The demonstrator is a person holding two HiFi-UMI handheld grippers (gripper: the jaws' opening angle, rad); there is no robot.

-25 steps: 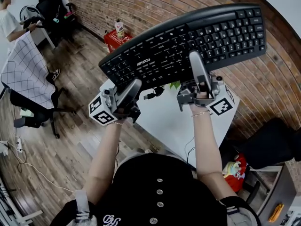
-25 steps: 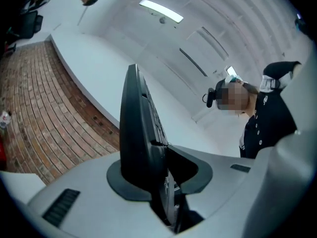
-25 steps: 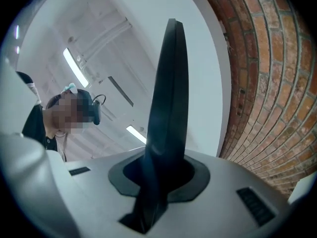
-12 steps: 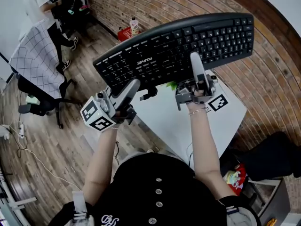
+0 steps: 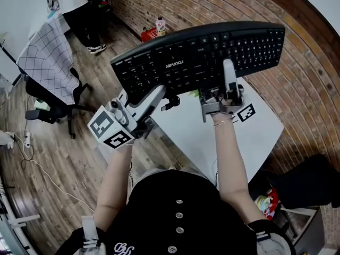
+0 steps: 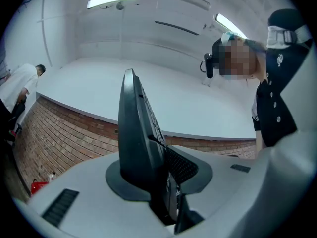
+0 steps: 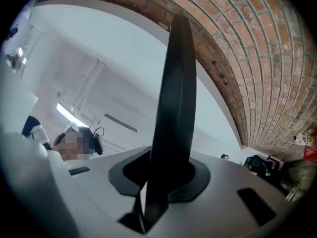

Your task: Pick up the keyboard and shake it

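You are holding the keyboard (image 5: 202,54) in the air above the counter (image 5: 212,137), its long axis running left to right across you and its keys facing you. The left tool (image 5: 154,97) is pinching its near edge toward the left end, and the right tool (image 5: 228,73) is pinching the same edge nearer the middle.

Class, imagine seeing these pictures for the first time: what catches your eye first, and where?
A black keyboard held up in the air, keys towards the head camera, fills the top of the head view. The left gripper and right gripper each clamp its near edge, above a white table.
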